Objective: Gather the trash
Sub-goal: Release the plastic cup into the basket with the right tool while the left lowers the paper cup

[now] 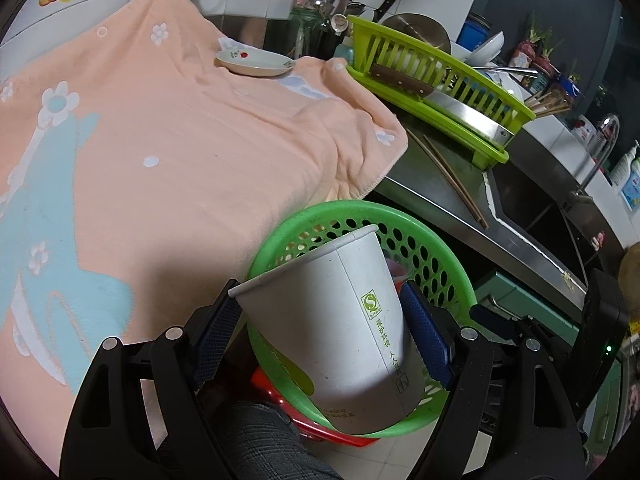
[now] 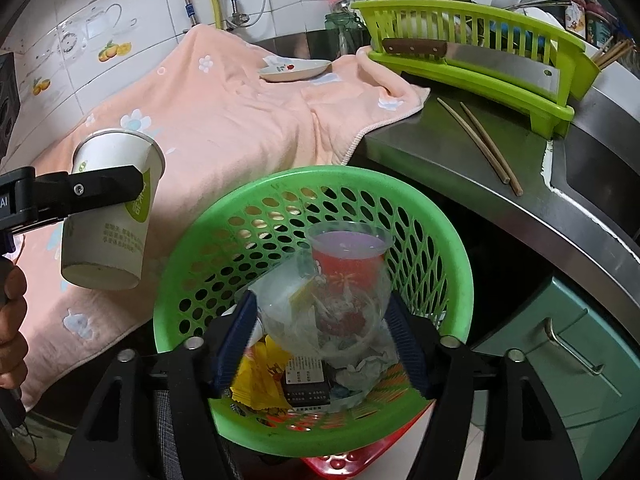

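My left gripper (image 1: 320, 300) is shut on a white paper cup (image 1: 312, 340) with green print, its blue pads pressing both sides. It holds the cup just over the near-left rim of a green perforated basket (image 1: 360, 208). In the right wrist view the same cup (image 2: 108, 240) hangs left of the basket (image 2: 320, 176), with one black finger (image 2: 100, 188) across it. My right gripper (image 2: 320, 304) stands open over the basket. Between its pads a clear plastic cup (image 2: 348, 280) with red and pink inside lies on wrappers and crumpled paper; the pads do not press it.
A peach towel (image 2: 224, 120) covers the counter at left and bears a small plate (image 2: 296, 69). A green dish rack (image 2: 472, 60) with a cleaver stands behind two chopsticks (image 2: 480, 144) on the steel counter. The sink lies at right, with a green drawer (image 2: 560, 340) below.
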The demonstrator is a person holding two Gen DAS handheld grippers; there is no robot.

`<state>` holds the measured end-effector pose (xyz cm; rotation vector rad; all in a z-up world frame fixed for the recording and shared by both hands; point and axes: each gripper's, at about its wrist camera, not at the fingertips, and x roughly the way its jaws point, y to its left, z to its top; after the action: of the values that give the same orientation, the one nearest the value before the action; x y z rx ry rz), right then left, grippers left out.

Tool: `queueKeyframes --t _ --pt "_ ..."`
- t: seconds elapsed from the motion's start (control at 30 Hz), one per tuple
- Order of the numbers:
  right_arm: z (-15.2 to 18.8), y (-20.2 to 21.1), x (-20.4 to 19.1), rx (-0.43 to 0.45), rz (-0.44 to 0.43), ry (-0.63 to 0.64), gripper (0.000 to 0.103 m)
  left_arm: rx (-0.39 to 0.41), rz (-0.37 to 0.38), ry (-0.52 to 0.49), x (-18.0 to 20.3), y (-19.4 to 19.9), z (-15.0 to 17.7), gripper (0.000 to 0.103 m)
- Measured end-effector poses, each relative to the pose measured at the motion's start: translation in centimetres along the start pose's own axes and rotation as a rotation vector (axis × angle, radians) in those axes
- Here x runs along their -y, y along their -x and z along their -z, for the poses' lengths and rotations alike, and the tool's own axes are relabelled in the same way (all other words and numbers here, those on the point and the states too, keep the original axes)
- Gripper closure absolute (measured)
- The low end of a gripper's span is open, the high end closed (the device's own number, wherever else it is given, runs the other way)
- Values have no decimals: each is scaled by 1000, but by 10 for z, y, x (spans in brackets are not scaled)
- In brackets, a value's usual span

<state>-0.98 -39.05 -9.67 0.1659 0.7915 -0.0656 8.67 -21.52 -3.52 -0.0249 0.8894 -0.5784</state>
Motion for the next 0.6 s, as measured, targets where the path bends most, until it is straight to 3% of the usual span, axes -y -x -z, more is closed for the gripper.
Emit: queueKeyframes --t 0.53,0.6 --pt "0 10 5 21 7 -6 28 -26 24 -25 8 -10 -1 22" --pt "1 13 7 26 10 -9 23 -34 21 -32 10 -14 0 22"
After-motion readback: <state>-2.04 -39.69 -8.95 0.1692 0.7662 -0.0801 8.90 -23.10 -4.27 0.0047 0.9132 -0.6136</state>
